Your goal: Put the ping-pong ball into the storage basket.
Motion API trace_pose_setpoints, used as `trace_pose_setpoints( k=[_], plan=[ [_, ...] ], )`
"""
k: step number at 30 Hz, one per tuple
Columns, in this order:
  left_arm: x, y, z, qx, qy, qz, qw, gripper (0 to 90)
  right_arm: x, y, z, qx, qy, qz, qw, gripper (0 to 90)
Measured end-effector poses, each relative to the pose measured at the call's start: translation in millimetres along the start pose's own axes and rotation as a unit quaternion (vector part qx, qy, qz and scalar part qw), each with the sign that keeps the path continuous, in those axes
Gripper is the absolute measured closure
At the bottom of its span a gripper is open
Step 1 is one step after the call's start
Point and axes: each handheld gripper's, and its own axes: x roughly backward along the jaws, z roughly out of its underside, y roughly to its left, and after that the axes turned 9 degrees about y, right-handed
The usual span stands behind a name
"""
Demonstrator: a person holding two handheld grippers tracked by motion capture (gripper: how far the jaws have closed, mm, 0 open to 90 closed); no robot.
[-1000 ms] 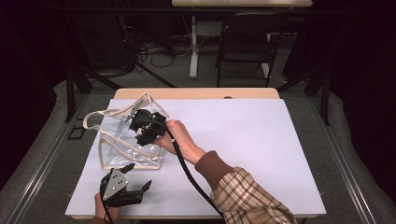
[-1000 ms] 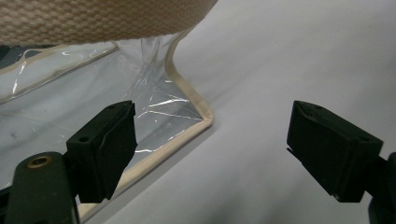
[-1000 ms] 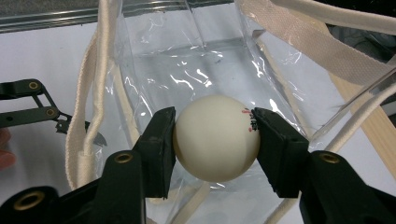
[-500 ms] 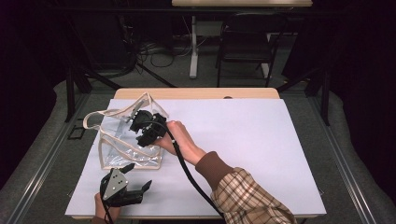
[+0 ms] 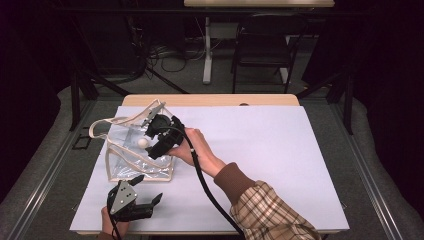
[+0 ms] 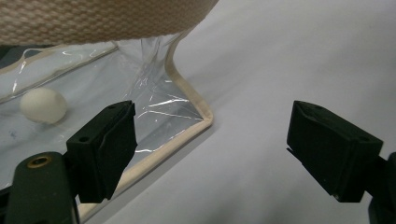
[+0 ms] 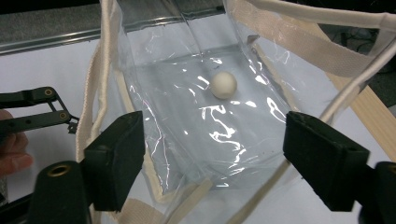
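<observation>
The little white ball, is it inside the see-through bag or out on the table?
Inside. The white ball lies on the clear plastic bottom of the bag, with the bag's cream-edged walls around it.

Your counter (image 5: 280,150) is lit bright and even from above; the room behind stays dark. Glare streaks the clear bag (image 7: 210,126), and the near strap (image 6: 93,18) blurs

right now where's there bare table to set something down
The whole right half of the white table is bare, from the right claw and its sleeve out to the far edge. The left side is crowded: the clear bag with the white ball inside, and the left claw by the near edge.
</observation>
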Motion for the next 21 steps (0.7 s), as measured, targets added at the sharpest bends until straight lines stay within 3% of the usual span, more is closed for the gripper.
trace_pose_setpoints(
  k=[10,21],
  plan=[
    [-0.9,-1.3,-1.4,-0.002,0.002,-0.001,1.0,16.1,14.8,-7.5,16.9,-0.005,-0.012,-0.021,0.9997,11.6],
    [0.7,-1.5,-1.5,0.001,-0.002,-0.004,1.0,16.1,33.5,-20.4,32.6,-0.019,-0.027,-0.013,0.9994,9.2]
  ],
)
